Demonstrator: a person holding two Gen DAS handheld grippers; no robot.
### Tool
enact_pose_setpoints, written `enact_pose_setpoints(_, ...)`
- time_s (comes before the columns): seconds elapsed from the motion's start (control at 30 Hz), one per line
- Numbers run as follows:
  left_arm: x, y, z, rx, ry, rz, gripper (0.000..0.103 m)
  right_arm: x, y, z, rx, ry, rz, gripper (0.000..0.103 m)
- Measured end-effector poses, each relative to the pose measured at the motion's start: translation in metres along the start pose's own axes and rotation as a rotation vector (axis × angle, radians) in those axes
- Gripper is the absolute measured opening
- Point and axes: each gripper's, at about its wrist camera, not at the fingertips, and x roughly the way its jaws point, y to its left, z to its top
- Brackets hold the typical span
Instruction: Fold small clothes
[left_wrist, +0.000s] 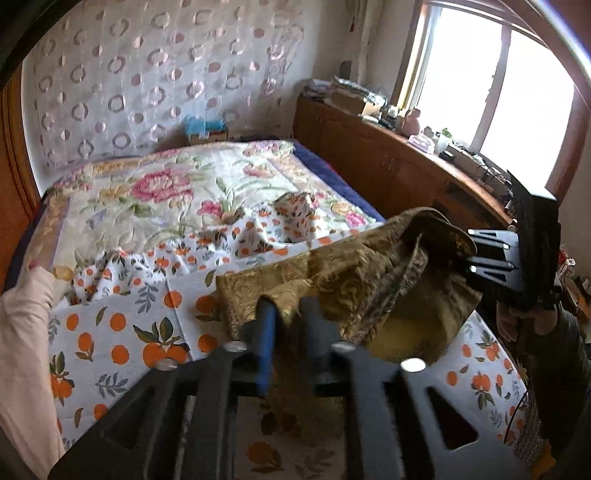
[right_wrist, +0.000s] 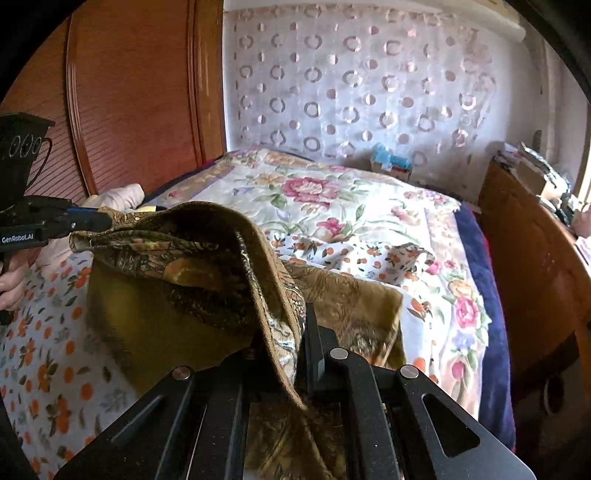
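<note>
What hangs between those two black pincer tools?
A brown-gold patterned garment spans from the left gripper to the right gripper, sagging over the orange-print sheet; the right wrist view shows it best.

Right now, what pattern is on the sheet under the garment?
Oranges with leaves on white sheet; left wrist view.

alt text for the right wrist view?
The right claw is shut on an edge of a gold-brown patterned garment, lifted over a bed with an orange-print sheet. The left claw grips its far corner.
</note>
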Motion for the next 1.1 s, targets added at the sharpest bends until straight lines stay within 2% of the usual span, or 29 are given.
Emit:
enact_pose_setpoints(0.03,0.001,0.002,0.000,-0.003,0.000,0.002,0.043,0.006,-0.001,0.003,-0.004,0.013,0.002,0.007)
enact_pose_setpoints(0.17,0.002,0.011,-0.003,-0.019,-0.001,0.003,0.065,0.019,-0.007,0.006,0.010,0.056,0.010,0.007)
enact_pose_setpoints(0.2,0.003,0.013,-0.004,-0.020,0.000,0.004,0.066,0.022,-0.008,0.008,0.020,0.065,0.007,0.007)
enact_pose_setpoints(0.27,0.003,0.013,-0.004,-0.013,0.003,0.007,0.066,0.021,-0.012,0.014,0.048,0.074,0.001,0.017)
enact_pose_setpoints(0.33,0.005,0.013,-0.003,-0.003,0.003,0.015,0.066,0.014,-0.014,0.020,0.070,0.049,-0.021,0.035)
enact_pose_setpoints(0.43,0.014,0.014,0.000,0.008,0.011,0.031,0.066,-0.002,-0.019,0.025,0.102,0.007,-0.077,0.054)
enact_pose_setpoints(0.5,0.024,0.016,0.003,0.013,0.021,0.040,0.066,-0.018,-0.022,0.024,0.118,-0.021,-0.112,0.061)
enact_pose_setpoints(0.63,0.042,0.020,0.008,0.021,0.046,0.053,0.066,-0.046,-0.028,0.010,0.172,-0.023,-0.139,0.072)
enact_pose_setpoints(0.77,0.063,0.028,0.012,0.003,0.080,0.057,0.066,-0.051,-0.025,-0.015,0.190,0.048,-0.150,0.076)
enact_pose_setpoints(0.83,0.073,0.033,0.011,-0.004,0.099,0.081,0.066,-0.046,-0.027,-0.021,0.210,0.089,-0.163,0.076)
enact_pose_setpoints(0.97,0.085,0.039,0.009,-0.019,0.128,0.078,0.066,-0.032,-0.030,-0.028,0.263,0.142,-0.116,0.076)
enact_pose_setpoints(1.1,0.091,0.039,0.008,-0.025,0.141,0.068,0.066,-0.023,-0.037,-0.023,0.297,0.153,-0.068,0.076)
